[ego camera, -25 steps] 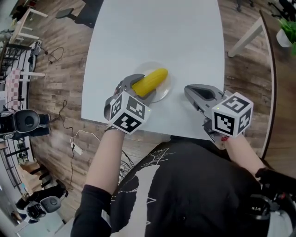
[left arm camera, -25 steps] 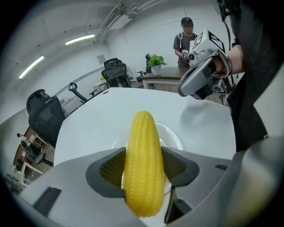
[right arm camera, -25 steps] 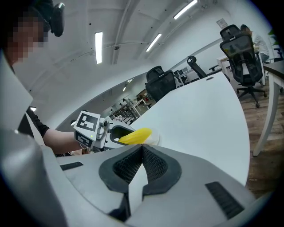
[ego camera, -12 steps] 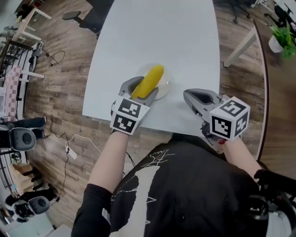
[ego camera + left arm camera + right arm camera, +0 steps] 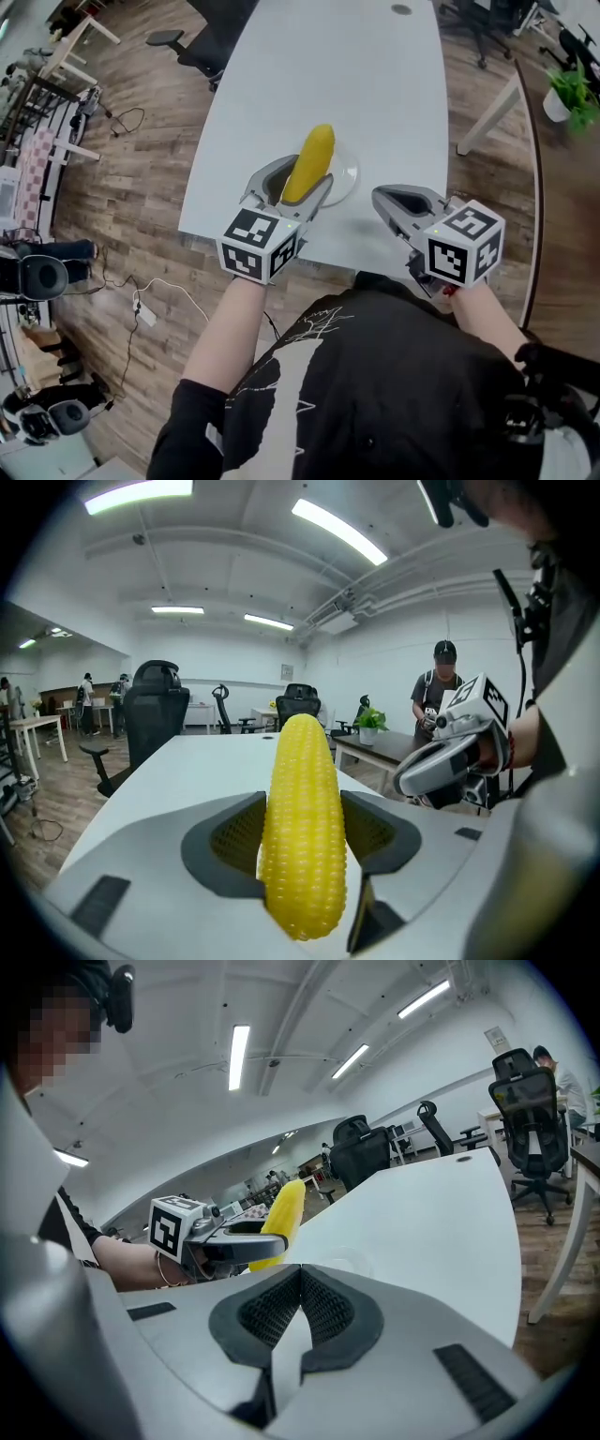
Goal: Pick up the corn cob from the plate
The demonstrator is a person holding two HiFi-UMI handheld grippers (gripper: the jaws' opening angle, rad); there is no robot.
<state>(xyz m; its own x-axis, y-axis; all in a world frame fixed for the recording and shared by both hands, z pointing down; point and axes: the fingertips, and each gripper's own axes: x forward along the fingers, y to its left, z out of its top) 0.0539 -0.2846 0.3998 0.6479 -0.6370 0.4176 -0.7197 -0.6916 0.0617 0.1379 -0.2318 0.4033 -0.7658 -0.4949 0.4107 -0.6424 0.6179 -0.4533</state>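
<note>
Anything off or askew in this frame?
Nothing stands out. The yellow corn cob is gripped near its lower end in the left claw, tip tilted up, by the clear round plate; right claw shut, empty.

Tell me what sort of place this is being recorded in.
Most likely an open-plan office or lab workspace. Swivel office chairs stand near the long white table, strip lights run along the ceiling, and a potted plant sits on a nearby desk.
</note>
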